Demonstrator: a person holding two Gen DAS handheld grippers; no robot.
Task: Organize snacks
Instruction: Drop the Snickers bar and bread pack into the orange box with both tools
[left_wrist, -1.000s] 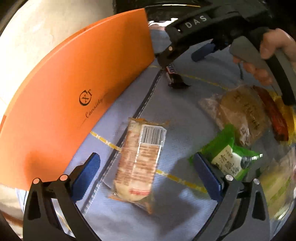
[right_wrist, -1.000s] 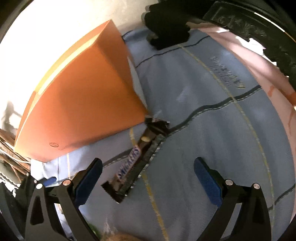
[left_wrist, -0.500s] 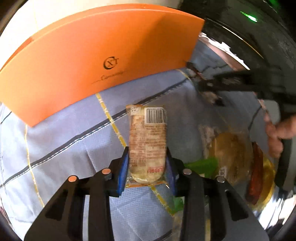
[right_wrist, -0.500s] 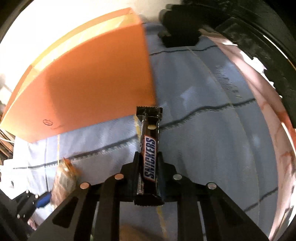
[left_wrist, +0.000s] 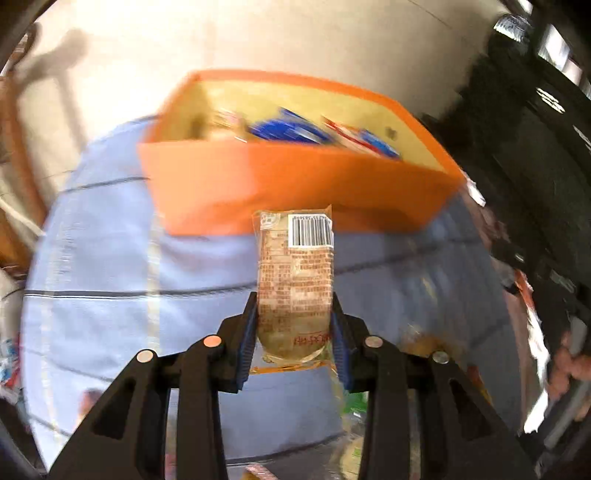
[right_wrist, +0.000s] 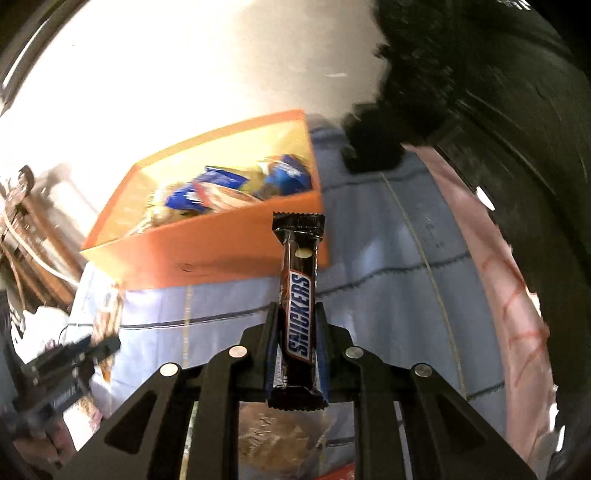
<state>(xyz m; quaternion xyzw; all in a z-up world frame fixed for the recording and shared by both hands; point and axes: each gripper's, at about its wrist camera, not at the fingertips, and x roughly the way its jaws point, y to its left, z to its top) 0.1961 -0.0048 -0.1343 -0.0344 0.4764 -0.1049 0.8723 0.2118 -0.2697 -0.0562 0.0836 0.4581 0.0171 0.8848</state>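
Note:
My left gripper (left_wrist: 294, 334) is shut on a clear-wrapped pastry packet (left_wrist: 294, 280) with a barcode, held above the blue cloth in front of the orange box (left_wrist: 295, 188). My right gripper (right_wrist: 296, 347) is shut on a Snickers bar (right_wrist: 298, 295), held upright in the air before the same orange box (right_wrist: 221, 251). The box is open at the top and holds several blue and red snack packs (left_wrist: 291, 129), which also show in the right wrist view (right_wrist: 221, 188). The left gripper (right_wrist: 66, 373) shows blurred at the left of the right wrist view.
A blue checked tablecloth (left_wrist: 110, 258) covers the table. Loose snack bags lie under and behind the grippers (right_wrist: 273, 439). A pink cloth edge (right_wrist: 509, 280) and dark furniture (left_wrist: 535, 147) stand to the right; a pale wall is behind the box.
Both grippers have risen from the cloth with their snacks, so the open top of the orange box now shows. A second ago both were open over the snacks.

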